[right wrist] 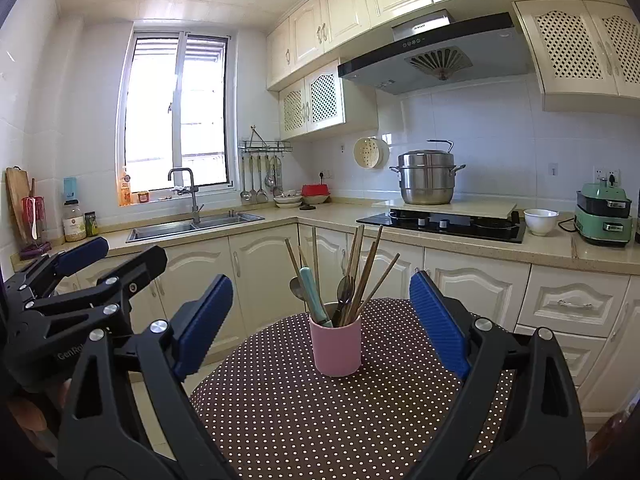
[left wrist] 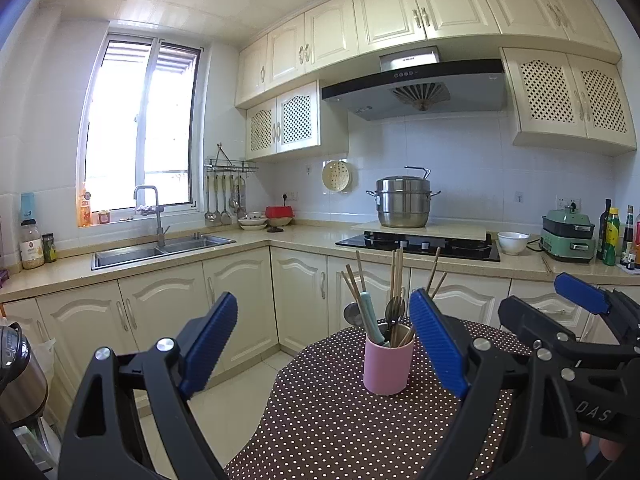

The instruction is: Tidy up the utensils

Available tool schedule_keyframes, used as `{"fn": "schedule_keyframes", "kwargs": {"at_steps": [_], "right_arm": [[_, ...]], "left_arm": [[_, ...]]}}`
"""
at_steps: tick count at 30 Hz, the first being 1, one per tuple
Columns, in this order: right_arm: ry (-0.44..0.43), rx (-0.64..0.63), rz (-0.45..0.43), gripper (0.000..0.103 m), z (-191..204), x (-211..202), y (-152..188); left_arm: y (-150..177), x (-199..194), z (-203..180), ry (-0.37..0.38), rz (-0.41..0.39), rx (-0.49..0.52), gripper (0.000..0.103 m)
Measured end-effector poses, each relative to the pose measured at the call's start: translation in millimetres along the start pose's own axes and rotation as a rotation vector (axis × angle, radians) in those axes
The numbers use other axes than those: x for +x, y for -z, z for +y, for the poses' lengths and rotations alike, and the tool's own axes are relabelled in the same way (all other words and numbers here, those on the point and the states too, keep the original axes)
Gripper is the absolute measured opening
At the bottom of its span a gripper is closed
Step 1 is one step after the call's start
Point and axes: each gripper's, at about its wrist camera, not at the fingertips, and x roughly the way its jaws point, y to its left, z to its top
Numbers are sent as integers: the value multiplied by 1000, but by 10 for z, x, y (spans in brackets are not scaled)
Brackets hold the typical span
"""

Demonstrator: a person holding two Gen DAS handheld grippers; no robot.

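A pink cup (left wrist: pixel 387 364) (right wrist: pixel 336 350) stands upright on a round table with a brown polka-dot cloth (left wrist: pixel 328 412) (right wrist: pixel 304 408). In it are several wooden chopsticks (left wrist: pixel 397 276) (right wrist: pixel 366 276), dark metal spoons (left wrist: pixel 394 310) (right wrist: pixel 345 286) and a teal-handled utensil (left wrist: pixel 370 316) (right wrist: pixel 314 296). My left gripper (left wrist: pixel 323 344) is open and empty, with the cup ahead and a little right of its centre. My right gripper (right wrist: pixel 320 322) is open and empty too, the cup straight ahead beyond its fingertips. Each gripper shows in the other's view, the right gripper (left wrist: pixel 548 306) and the left gripper (right wrist: pixel 114 258).
Behind the table runs an L-shaped counter with a sink (left wrist: pixel 160 250) (right wrist: pixel 192 226), a hob (left wrist: pixel 420 244) (right wrist: pixel 440 222) bearing a steel pot (left wrist: pixel 402 202) (right wrist: pixel 427 178), a white bowl (right wrist: pixel 540 221) and a green cooker (right wrist: pixel 604 214). A kettle (left wrist: pixel 18 376) stands near left.
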Motion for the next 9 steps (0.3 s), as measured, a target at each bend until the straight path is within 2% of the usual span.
{"fn": "schedule_keyframes", "kwargs": {"at_steps": [4,9], "right_arm": [[6,10,34,89,-62,147,79],[9,19,88,89,-163,369,196]], "left_arm": [[73,172,-29,3,37,2,86],[228,482,-70,15,122,7,86]]}}
